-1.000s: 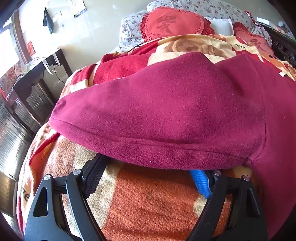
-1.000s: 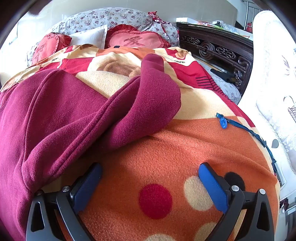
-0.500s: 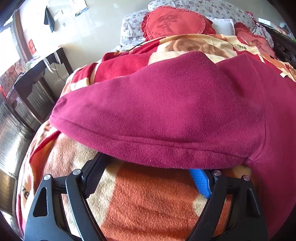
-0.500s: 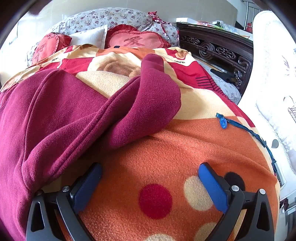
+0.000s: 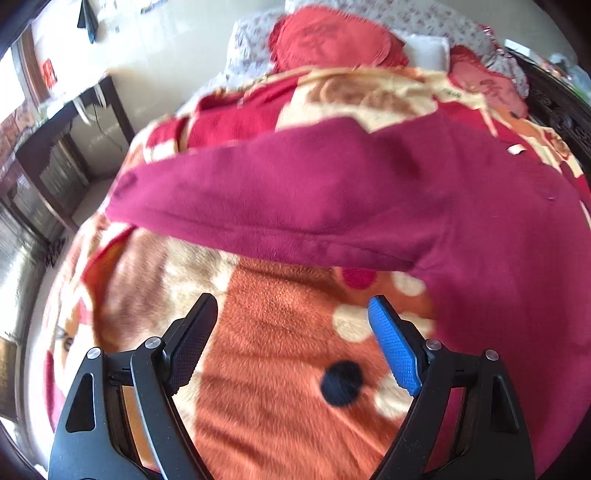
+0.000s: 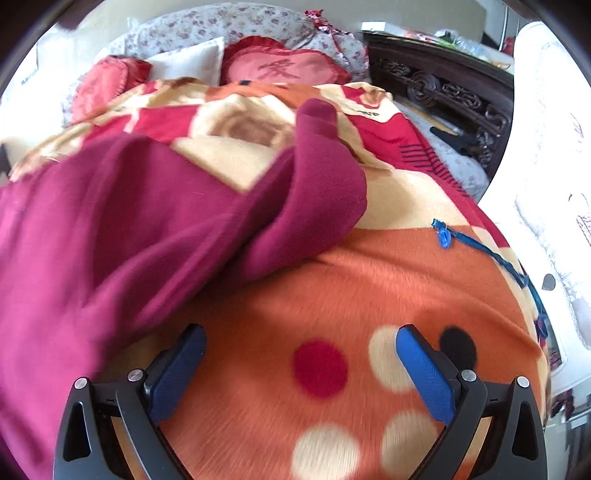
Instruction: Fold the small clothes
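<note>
A maroon fleece garment [image 5: 369, 192] lies spread on a bed covered by an orange, red and cream blanket [image 5: 280, 354]. In the left wrist view one sleeve stretches left across the frame. My left gripper [image 5: 291, 314] is open and empty, a little short of the sleeve's hem. In the right wrist view the garment [image 6: 122, 229] fills the left side, with its other sleeve [image 6: 317, 166] bunched and folded back. My right gripper [image 6: 301, 345] is open and empty over the blanket [image 6: 369, 280], beside the garment's edge.
Red heart cushions [image 6: 284, 70] and floral pillows [image 6: 236, 26] lie at the bed's head. A dark carved wooden frame [image 6: 450, 92] runs along the right. A dark table [image 5: 55, 147] stands left of the bed. A blue cord [image 6: 480, 247] lies on the blanket.
My left gripper has pulled back and up from the sleeve hem, whose edge had covered its fingertips. The right gripper has shifted back slightly. The garment has stayed put.
</note>
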`<state>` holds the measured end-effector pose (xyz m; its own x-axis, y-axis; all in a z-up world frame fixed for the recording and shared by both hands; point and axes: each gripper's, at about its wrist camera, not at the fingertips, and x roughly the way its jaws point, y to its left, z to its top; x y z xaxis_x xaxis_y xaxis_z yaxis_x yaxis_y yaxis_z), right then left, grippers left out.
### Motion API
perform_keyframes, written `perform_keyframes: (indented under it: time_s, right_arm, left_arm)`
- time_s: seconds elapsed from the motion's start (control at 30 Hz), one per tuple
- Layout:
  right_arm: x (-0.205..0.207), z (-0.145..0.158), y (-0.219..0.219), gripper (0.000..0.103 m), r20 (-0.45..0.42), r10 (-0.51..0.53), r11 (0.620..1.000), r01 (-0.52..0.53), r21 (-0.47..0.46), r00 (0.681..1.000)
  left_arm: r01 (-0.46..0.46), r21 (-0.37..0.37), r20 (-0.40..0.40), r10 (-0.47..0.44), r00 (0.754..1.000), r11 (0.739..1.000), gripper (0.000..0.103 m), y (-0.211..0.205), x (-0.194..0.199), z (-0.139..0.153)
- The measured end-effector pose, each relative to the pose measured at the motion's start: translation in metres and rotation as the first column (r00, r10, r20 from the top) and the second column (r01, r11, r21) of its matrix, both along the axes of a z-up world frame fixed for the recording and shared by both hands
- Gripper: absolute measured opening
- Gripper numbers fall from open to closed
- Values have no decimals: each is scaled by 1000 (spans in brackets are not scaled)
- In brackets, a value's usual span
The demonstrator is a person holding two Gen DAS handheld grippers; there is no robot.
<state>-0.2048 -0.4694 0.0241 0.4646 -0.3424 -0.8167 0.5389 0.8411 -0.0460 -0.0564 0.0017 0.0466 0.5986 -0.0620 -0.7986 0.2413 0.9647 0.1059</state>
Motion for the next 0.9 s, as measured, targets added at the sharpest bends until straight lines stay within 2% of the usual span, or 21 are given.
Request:
perform_keyframes:
  time_s: [0.13,0.33,0.43,0.57,0.8,0.9]
  right_arm:
    - [-24,47,20,102,64,26,993,-33,115,998]
    - [-37,106,72,102,143,55,978,-82,192,988]
    - [-36,128,104,102,200,91,974,-129,188,976]
    - [-21,143,145,102,181,152,967,-184,175,972]
    - [7,147,195,102,181,234,933,-273,235,955]
    - [20,146,212,102,173,257,929,-293,227,951]
  left_arm:
    - [40,-20,47,-39,998,999,84,-9,-19,26]
    - [62,-97,32,-59,998,993,84,-20,-34,46]
    - [71,-107,39,-67,997,992,84,-24,-41,54]
    - [88,-109,48,-83,995,990,84,-27,-46,61]
    - [103,-99,67,-96,993,990,84,-30,-51,68]
    - [91,-104,71,-84,994,990,84,-29,-50,69]
